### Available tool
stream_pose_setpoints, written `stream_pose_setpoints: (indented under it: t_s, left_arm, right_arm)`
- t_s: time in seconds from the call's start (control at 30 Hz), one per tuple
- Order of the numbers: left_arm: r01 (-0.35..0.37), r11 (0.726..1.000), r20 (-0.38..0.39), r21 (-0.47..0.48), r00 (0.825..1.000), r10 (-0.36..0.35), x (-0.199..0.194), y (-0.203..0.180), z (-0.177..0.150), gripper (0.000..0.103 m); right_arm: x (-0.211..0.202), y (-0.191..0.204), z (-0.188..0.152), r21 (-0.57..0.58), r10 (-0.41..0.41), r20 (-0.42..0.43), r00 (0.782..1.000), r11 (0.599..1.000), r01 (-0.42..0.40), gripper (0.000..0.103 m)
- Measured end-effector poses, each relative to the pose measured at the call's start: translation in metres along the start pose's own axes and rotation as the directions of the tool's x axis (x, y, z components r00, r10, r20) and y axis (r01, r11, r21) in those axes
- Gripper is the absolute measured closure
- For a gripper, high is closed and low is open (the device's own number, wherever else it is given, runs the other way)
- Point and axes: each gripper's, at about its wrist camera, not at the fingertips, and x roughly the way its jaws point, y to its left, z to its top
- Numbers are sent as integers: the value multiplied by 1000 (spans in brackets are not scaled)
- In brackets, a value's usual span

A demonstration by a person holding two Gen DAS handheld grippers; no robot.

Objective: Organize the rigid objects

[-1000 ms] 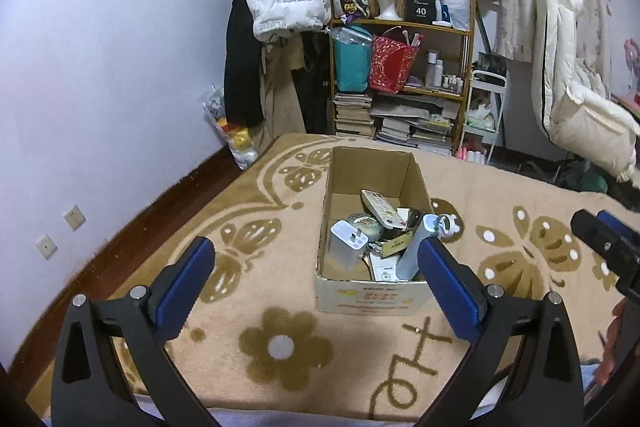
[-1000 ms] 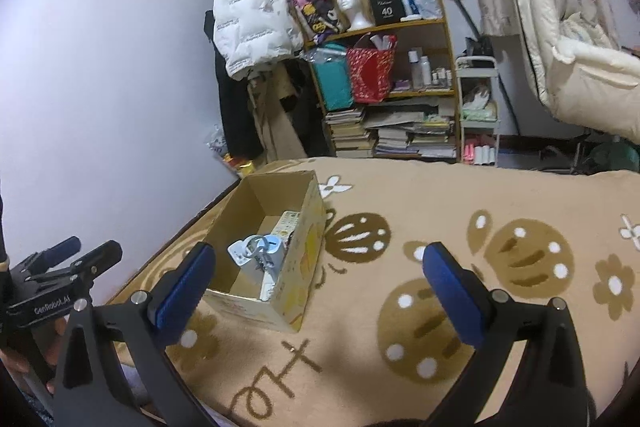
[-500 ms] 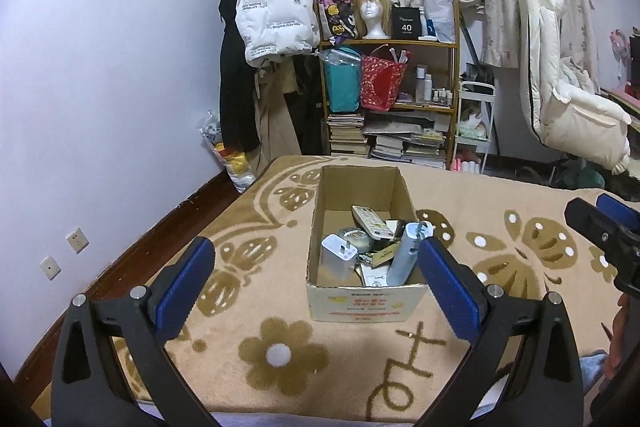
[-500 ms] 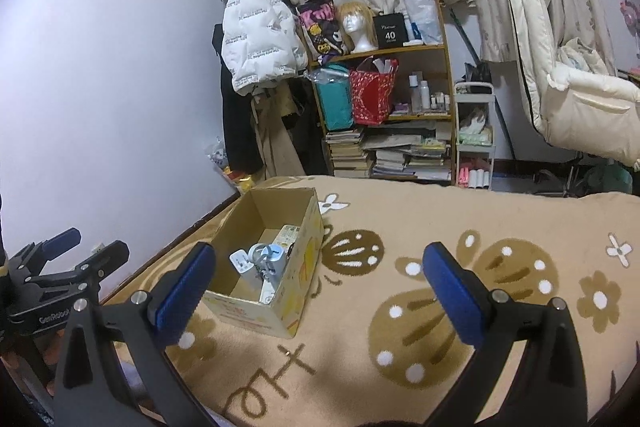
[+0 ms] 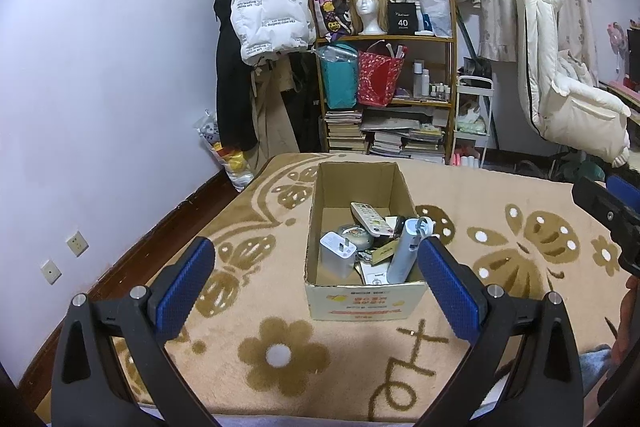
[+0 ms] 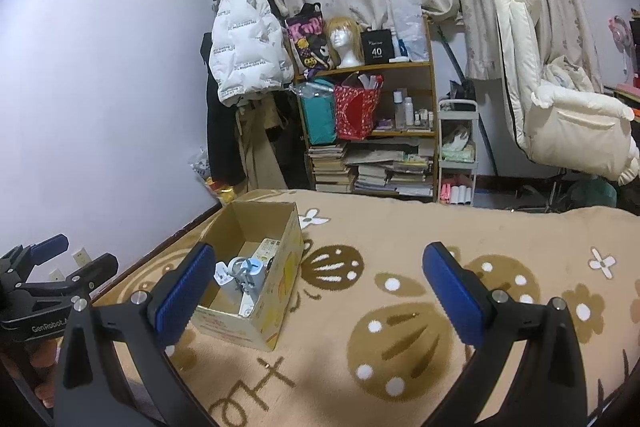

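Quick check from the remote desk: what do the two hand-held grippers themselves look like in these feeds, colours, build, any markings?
Both match. The left hand-held gripper and right hand-held gripper have matte black triangular finger frames with cut-out windows and silver screw heads, tipped by long blue ribbed pads. In the right wrist view, the left unit's black body carries white "GenRobot" lettering. No cables or sleeves are clearly visible.

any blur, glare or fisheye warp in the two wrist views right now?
Left wrist: sharp, even indoor light, no glare; cardboard box contents readable; wall and shelf bow with fisheye, black corners. Right wrist: equally sharp, soft shadows on blanket, stronger bending at the edges.
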Motion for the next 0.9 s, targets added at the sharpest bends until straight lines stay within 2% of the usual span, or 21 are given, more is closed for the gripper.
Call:
stream_pose_setpoints:
  t_s: [0.3,0.9]
  left_arm:
    - [-11,1000,9,17,1000,11,-3,-1,0,0]
    - [-27,999,9,24,1000,26,-3,-1,0,0]
  right_arm:
    - [-3,3,-1,-10,14,10,1000,1000,-14,0]
    - [-1,2,2,-9,20,-24,1000,1000,-20,0]
